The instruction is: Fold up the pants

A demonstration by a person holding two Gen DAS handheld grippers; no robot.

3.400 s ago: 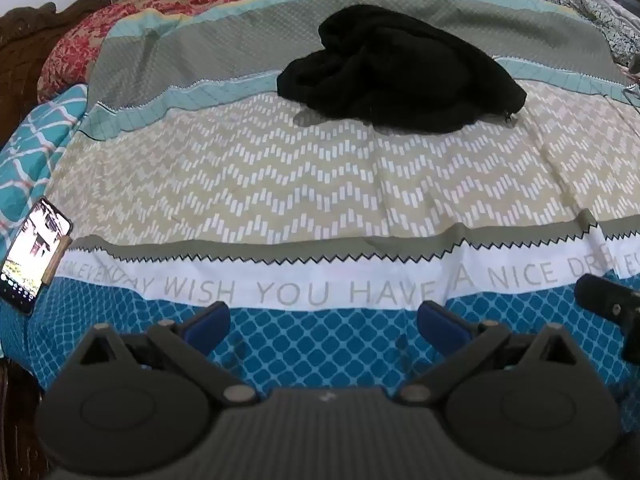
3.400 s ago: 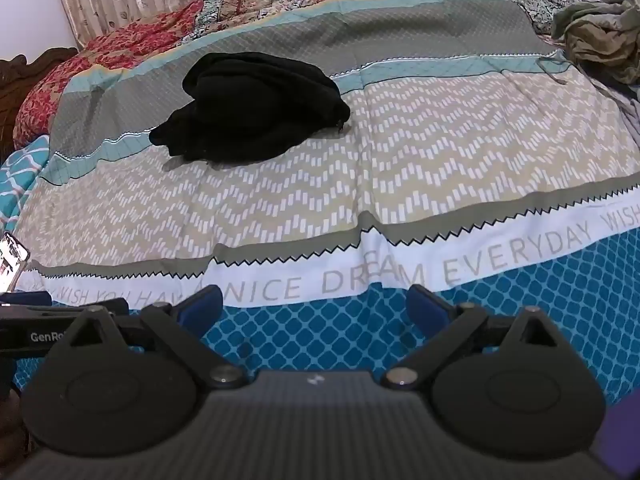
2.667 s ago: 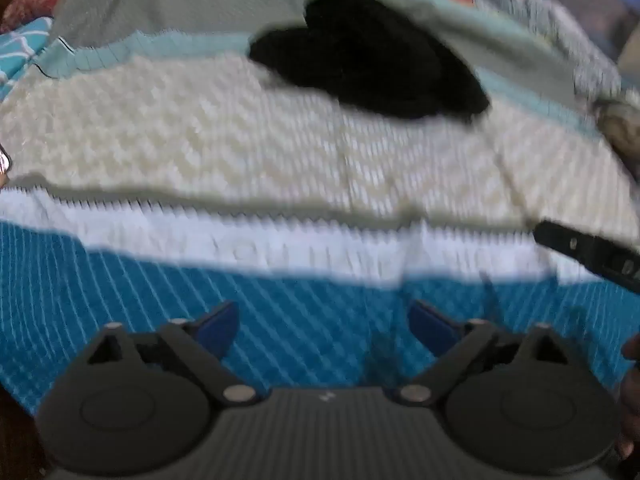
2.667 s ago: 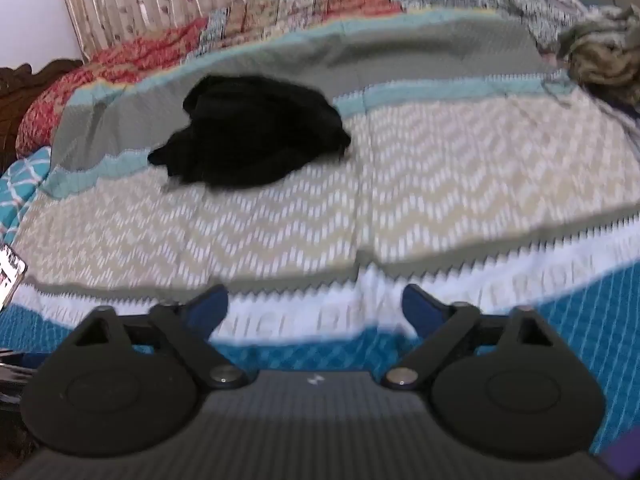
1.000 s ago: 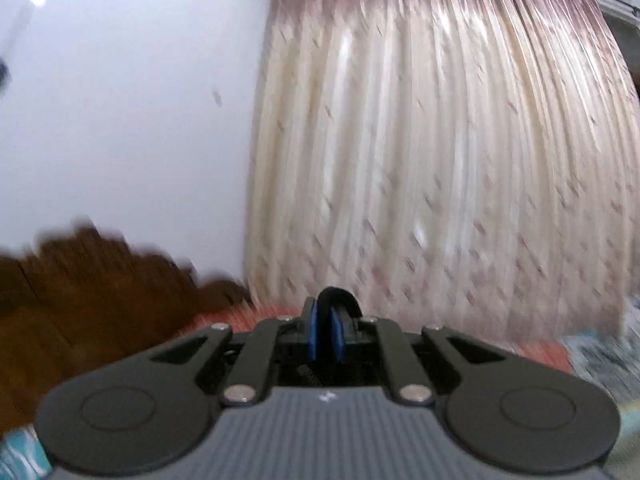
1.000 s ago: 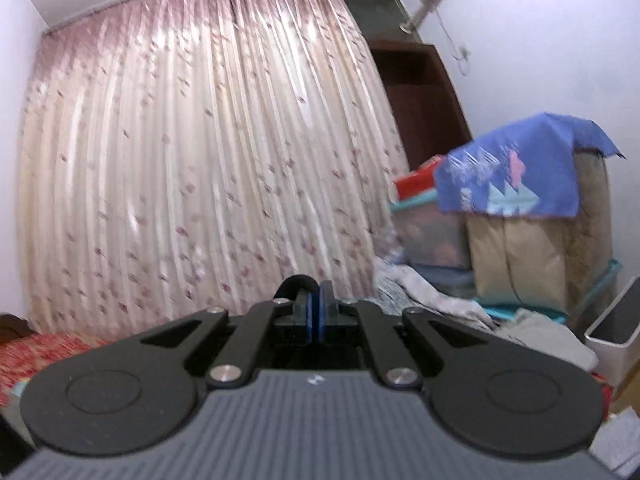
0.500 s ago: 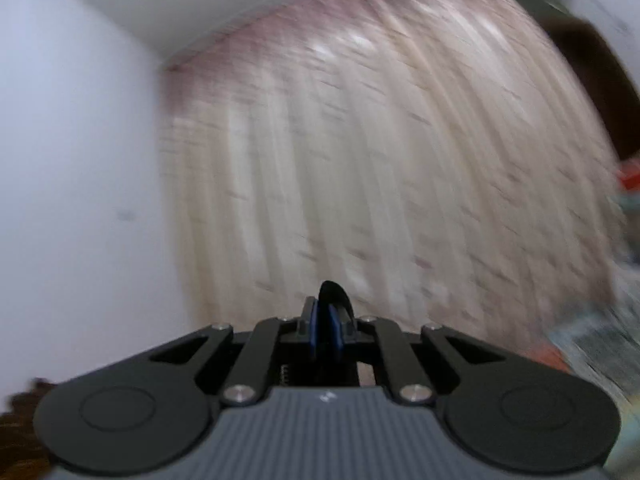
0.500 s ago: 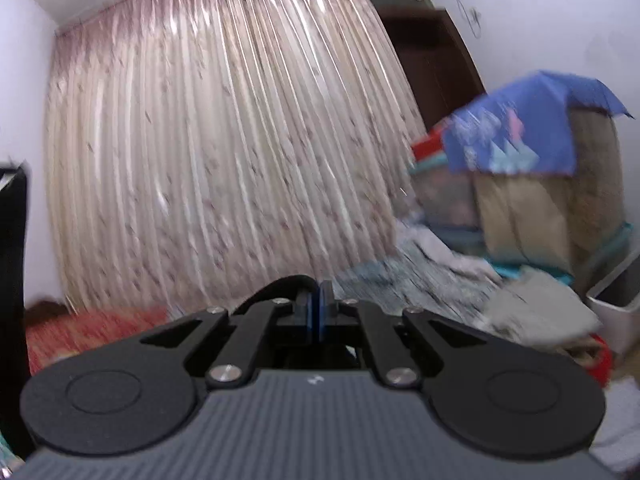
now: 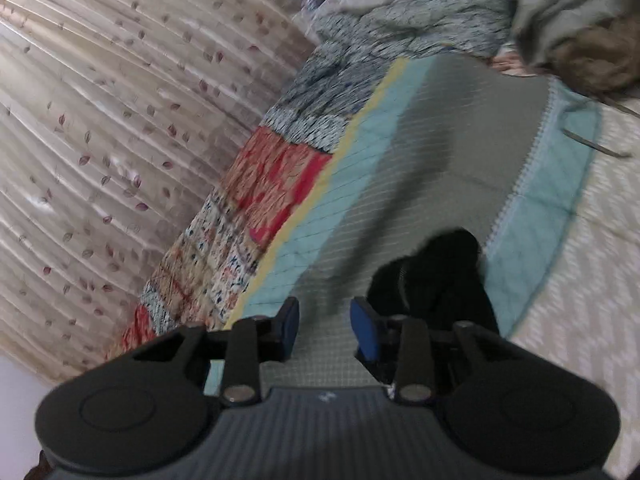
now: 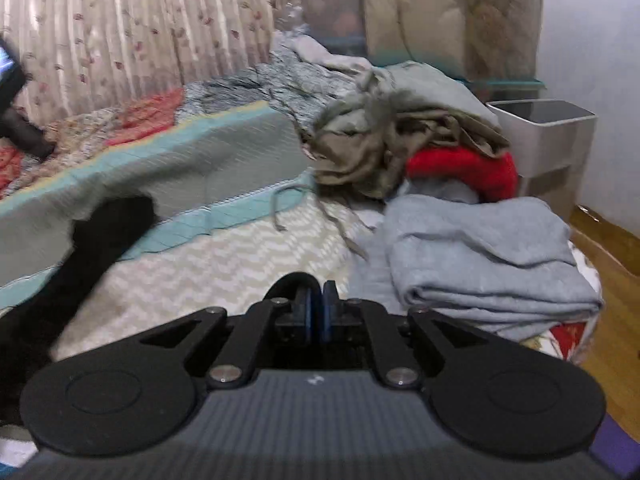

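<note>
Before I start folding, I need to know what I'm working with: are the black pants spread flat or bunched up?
Bunched up. The black pants sit in a rumpled heap on the bedspread, not laid flat.

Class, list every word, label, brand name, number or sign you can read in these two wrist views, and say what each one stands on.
No readable text in either view.
Left tool: a small pale mark on its ribbed body, too small to read.
Right tool: the same small pale mark, also unreadable.
Bedspread: only stripes and zigzag pattern show here, no lettering.
Curtain: leaf print only.
</note>
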